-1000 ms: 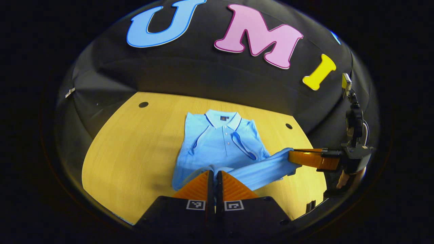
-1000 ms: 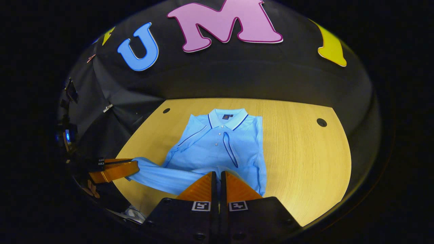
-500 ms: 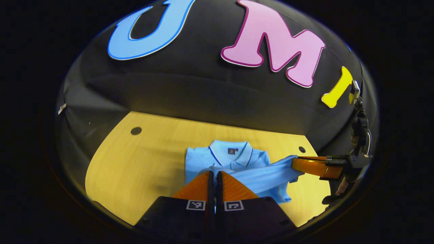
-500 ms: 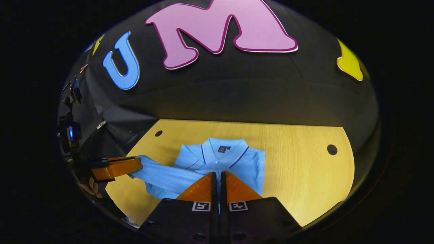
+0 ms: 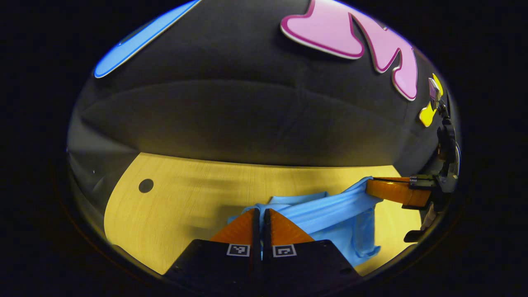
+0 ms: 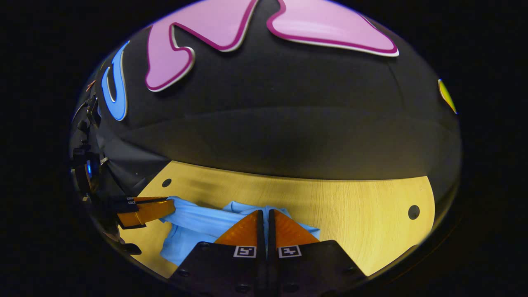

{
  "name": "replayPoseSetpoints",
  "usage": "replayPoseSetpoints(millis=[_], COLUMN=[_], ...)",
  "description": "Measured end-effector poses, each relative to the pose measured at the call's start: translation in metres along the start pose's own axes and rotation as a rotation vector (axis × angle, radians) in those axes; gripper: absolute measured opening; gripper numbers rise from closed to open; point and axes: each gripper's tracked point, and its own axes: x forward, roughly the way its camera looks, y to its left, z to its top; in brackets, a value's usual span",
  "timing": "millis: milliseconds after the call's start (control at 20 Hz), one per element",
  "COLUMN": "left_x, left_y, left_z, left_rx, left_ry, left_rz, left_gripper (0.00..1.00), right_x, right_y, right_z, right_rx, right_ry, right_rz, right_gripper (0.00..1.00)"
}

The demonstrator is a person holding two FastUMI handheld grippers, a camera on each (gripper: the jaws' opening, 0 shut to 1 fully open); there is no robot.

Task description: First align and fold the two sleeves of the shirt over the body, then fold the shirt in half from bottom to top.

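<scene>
**Blue hem stretched between two tools, far edge ahead**

Blue shirt (image 5: 330, 214) lies on the wooden desk (image 5: 173, 198), its lifted edge pulled taut as a band running side to side. The left tool (image 5: 260, 216) is clamped on one end, the right tool (image 6: 265, 218) on the other, fingers together on cloth. Both sit equally close. Likely next: carry this band forward, toward the desk's far edge, and lay it over the body beneath.
</scene>
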Motion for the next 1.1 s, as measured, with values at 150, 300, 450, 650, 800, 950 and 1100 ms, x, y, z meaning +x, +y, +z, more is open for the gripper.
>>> replayPoseSetpoints(millis=[150,300,450,650,800,950,1100], left_x=[0.032,0.058,0.073,0.053,0.03,-0.025,-0.085], left_y=[0.005,0.008,0.019,0.022,0.006,-0.009,-0.026], left_z=[-0.015,-0.033,-0.045,-0.027,-0.01,0.009,0.021], left_rx=[-0.007,-0.032,-0.015,0.038,0.094,0.118,0.122], left_ry=[0.017,0.038,0.05,-0.021,-0.114,-0.211,-0.287], left_rz=[-0.014,-0.016,0.032,0.08,0.049,0.048,0.027], left_gripper=[0.06,0.06,0.07,0.31,0.83,0.99,0.99], right_x=[0.031,0.053,0.056,0.034,0.008,-0.028,-0.066], right_y=[-0.014,-0.021,-0.034,-0.045,-0.049,-0.045,-0.028], right_z=[-0.027,-0.048,-0.05,-0.035,-0.024,-0.015,0.0], right_rx=[-0.011,-0.016,-0.035,-0.022,-0.015,-0.023,-0.037], right_ry=[0.046,0.069,0.066,-0.026,-0.083,-0.133,-0.19], right_rz=[-0.027,-0.041,-0.085,-0.144,-0.188,-0.226,-0.242], right_gripper=[0.05,0.05,0.12,0.71,0.99,0.99,0.98])
